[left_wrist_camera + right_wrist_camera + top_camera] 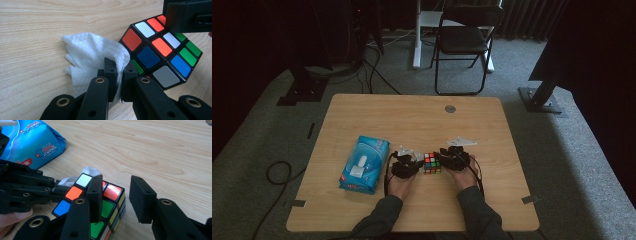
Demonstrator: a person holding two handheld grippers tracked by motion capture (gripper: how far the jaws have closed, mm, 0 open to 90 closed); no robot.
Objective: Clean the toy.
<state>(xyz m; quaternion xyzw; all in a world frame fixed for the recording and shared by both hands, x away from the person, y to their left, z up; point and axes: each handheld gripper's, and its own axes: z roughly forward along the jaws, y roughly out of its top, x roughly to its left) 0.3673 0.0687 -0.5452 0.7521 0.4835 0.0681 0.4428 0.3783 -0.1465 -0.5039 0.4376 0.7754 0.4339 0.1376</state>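
A colour cube [432,163] sits on the wooden table [412,115], between my two grippers. My left gripper [119,72] is shut on a crumpled white wipe [95,52], which lies against the cube's [160,50] left side. My right gripper [116,195] comes in from the cube's [110,192] right. Its jaws stand apart. One lies over the cube's top face; the other stands off its right edge, with bare table between. In the right gripper view the wipe [90,170] peeks out behind the cube. In the high view the left gripper [418,165] and right gripper [445,160] flank the cube.
A blue packet of wet wipes [364,164] lies left of my left hand. A small metal disc [450,108] is set in the table's far side. A folding chair [464,40] stands beyond the table. Bare wood stretches ahead and to the right.
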